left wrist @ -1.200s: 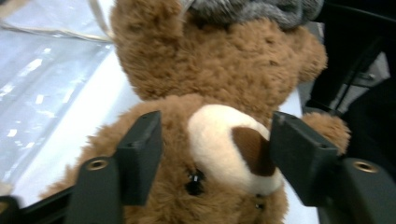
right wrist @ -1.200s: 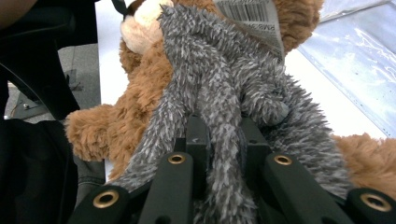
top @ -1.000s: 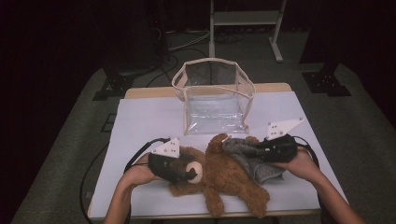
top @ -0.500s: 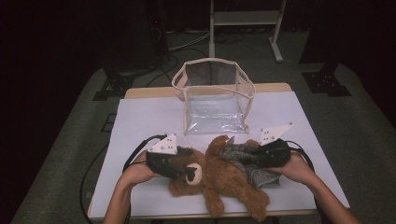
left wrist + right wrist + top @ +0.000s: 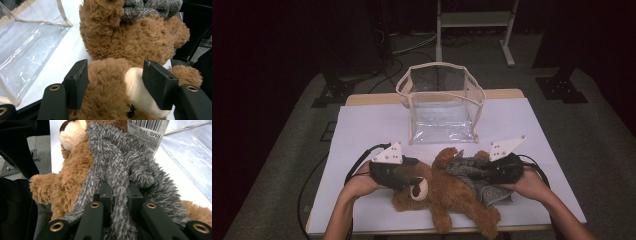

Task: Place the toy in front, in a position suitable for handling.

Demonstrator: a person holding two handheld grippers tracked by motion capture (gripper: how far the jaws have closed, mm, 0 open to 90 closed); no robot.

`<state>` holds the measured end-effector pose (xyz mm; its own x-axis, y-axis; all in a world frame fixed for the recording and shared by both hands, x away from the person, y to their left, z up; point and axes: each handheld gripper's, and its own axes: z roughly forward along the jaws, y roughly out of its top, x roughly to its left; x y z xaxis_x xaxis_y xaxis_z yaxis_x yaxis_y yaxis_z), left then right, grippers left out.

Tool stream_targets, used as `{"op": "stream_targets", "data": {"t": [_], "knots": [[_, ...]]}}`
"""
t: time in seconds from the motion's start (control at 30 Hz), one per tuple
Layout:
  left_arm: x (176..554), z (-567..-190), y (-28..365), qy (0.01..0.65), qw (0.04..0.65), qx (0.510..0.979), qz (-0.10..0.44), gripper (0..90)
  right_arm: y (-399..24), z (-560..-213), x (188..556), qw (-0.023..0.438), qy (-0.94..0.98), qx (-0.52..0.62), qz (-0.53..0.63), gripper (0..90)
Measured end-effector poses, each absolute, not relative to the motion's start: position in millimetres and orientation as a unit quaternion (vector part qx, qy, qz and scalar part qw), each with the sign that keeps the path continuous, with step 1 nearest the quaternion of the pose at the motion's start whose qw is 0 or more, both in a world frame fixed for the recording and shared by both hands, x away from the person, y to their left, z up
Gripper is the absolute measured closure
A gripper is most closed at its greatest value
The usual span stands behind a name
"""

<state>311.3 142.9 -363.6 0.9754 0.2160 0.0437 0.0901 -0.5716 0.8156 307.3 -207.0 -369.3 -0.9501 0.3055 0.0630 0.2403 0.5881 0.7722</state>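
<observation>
Bear (image 5: 452,192) lies on the table (image 5: 362,125), at six o'clock from the clear bag (image 5: 442,107). My left gripper (image 5: 115,82) straddles its head, jaws just widening. My right gripper (image 5: 120,195), at three o'clock, pinches the grey scarf (image 5: 117,162).

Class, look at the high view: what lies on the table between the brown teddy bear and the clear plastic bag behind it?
Only bare white tabletop separates bear and bag, seen in the high view.
</observation>
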Motion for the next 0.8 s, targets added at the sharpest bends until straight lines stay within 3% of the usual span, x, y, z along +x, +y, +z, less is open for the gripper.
{"op": "stream_targets", "data": {"t": [0.17, 0.37, 0.6, 0.8], "knots": [[311.0, -370.6, 139.6, 0.094, 0.446, 0.889, 0.044, 37.6, -211.1, -368.3, 308.5, 0.037, 0.888, 0.151, 0.432, 78.0], [309.5, -371.4, 138.5, 0.092, 0.441, 0.891, 0.051, 37.6, -224.6, -371.3, 313.4, 0.033, 0.883, 0.167, 0.437, 78.0], [307.2, -371.4, 134.2, 0.079, 0.426, 0.899, 0.059, 36.7, -254.7, -352.4, 321.9, 0.077, 0.874, 0.201, 0.435, 77.9], [305.3, -371.8, 133.1, 0.078, 0.425, 0.899, 0.062, 35.7, -234.7, -347.1, 329.3, 0.073, 0.879, 0.182, 0.435, 77.9]]}}
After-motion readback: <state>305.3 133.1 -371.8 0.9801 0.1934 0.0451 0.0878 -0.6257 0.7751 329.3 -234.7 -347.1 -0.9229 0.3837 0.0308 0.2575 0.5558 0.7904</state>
